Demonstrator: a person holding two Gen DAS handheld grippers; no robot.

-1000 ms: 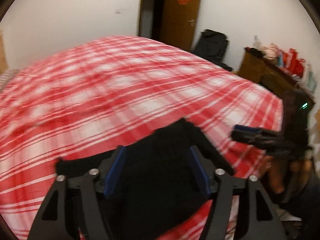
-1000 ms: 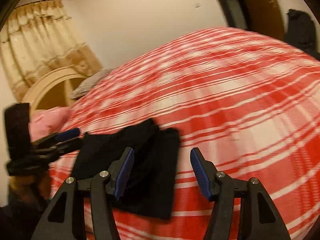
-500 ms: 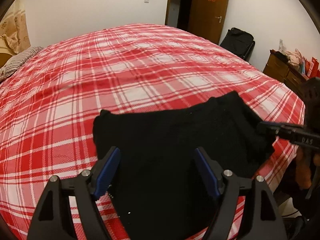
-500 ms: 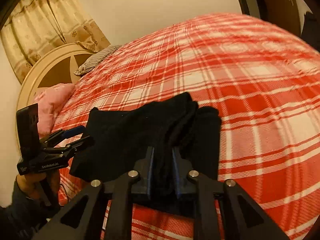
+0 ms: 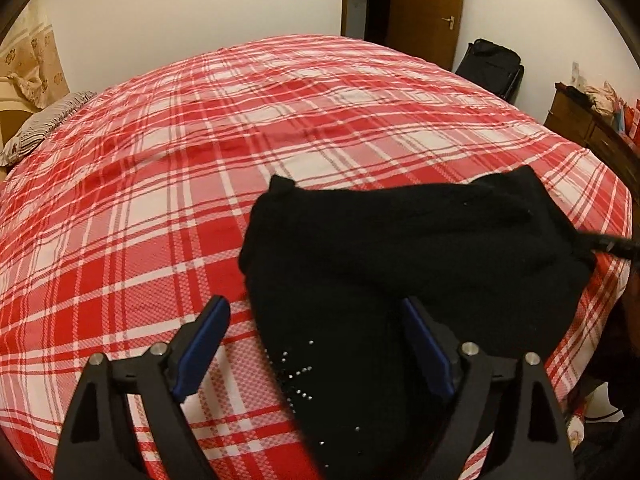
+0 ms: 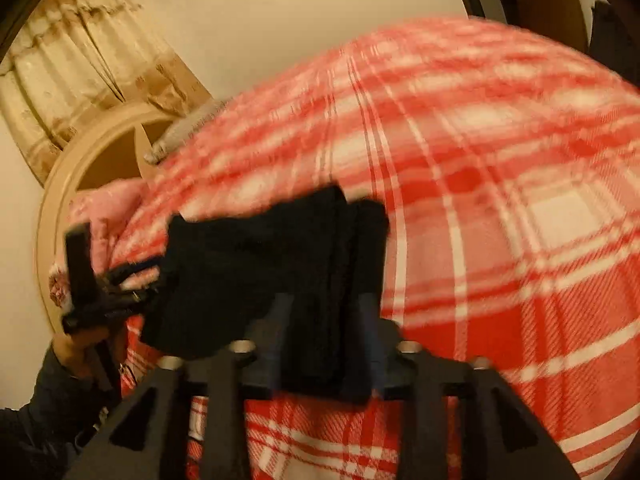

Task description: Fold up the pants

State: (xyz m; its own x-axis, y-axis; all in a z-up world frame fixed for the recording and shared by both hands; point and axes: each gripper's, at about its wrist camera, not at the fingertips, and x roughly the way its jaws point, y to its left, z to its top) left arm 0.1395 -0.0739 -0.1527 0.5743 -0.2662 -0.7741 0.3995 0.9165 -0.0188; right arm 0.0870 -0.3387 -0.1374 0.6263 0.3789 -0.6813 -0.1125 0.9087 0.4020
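Behind us we see a pale wall, a brown door (image 5: 430,8) and a big bed (image 5: 160,184) with a red and white checked cover. Our black pants (image 5: 400,248) lie bunched near the bed's close edge, folded over into a thick, lumpy pile.

Our left gripper (image 5: 316,340) has its jaws opening wide. One side of the pants lies between its blue pads (image 5: 202,340), but they do not press on it. Our right gripper (image 6: 324,328) has a thick fold of the pants between its fingers, and its jaws are opening too. That picture is blurry, so we cannot tell if it grips.

We think the fold could slip out and flop open, because the cloth is soft, floppy and stacked in layers. The pile sits close to the bed's edge, so a tug could drag it off. Tiny shiny studs (image 5: 300,376) dot the cloth and might catch on a pad.
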